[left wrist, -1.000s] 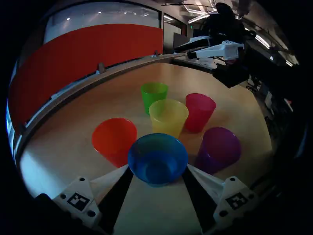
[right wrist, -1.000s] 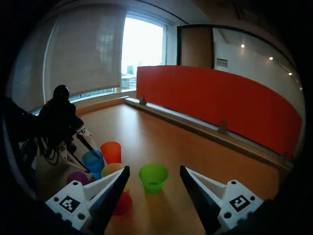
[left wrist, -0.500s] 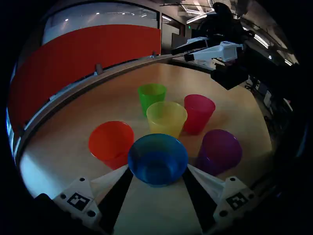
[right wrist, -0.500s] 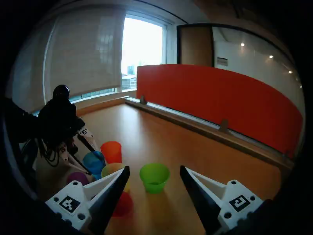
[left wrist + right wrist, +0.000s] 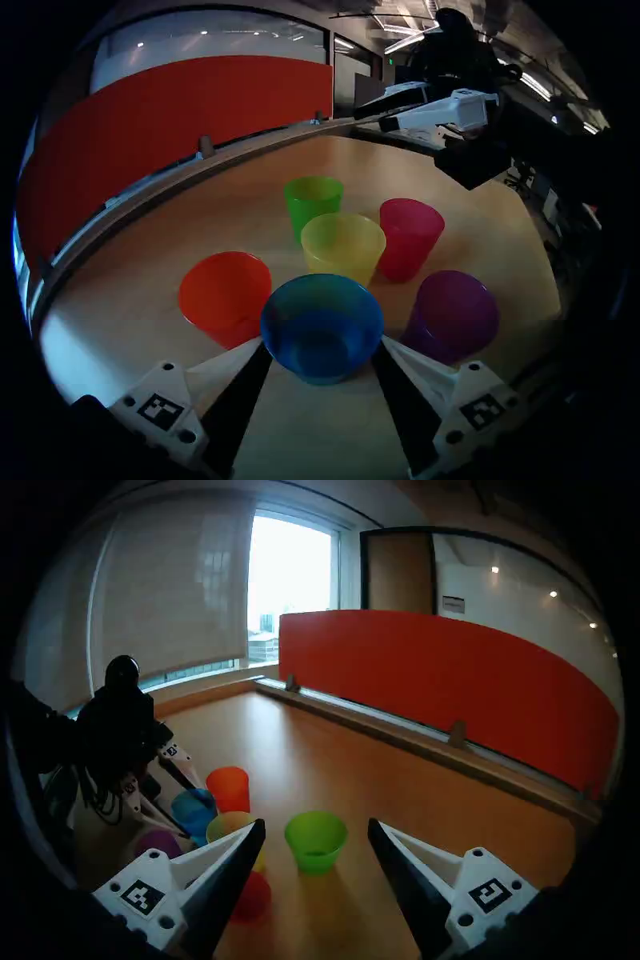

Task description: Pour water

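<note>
You grip the blue cup (image 5: pixel 322 320) upright in the fingers of your left gripper (image 5: pixel 322 342) at the bottom centre of the left gripper view, likely so nothing spills before pouring, while your right gripper (image 5: pixel 316 824) holds its fingers spread and empty, framing the green cup (image 5: pixel 316 842) on the surface (image 5: pixel 320 752).

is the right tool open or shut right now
Open: the fingers of the right tool stand wide apart, clamping nothing; the green cup stands on the table beyond the gap.
</note>
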{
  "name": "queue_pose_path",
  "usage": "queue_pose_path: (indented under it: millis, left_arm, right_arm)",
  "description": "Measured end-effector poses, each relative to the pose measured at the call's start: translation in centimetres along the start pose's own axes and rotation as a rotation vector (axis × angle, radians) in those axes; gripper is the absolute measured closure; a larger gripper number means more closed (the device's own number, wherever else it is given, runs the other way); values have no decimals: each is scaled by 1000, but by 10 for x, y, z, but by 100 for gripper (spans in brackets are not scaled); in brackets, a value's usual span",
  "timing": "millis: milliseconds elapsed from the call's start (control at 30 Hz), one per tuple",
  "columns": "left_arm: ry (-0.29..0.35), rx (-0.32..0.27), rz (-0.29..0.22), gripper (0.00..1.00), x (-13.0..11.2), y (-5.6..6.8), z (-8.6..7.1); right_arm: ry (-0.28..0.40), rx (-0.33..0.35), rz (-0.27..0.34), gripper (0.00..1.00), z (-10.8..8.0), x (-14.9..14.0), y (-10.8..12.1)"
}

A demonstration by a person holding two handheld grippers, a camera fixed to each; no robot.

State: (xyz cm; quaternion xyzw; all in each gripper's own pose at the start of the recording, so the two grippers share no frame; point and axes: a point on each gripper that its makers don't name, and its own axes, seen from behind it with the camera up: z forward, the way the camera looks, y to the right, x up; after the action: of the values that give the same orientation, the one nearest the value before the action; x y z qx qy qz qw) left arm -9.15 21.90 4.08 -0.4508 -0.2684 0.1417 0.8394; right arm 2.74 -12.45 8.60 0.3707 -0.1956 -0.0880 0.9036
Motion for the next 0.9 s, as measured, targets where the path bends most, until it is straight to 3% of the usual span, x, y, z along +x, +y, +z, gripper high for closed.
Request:
queue_pose_path:
  millis: [333,900]
  left_arm:
    - [30,12,-23,18,3,-1,-10]
    - [123,61,-55,18,29,-16,-38]
  right_arm:
    - [-29,-1,-8,1,7,-8,4]
    - [-104,14,-36,1,24,-26,8]
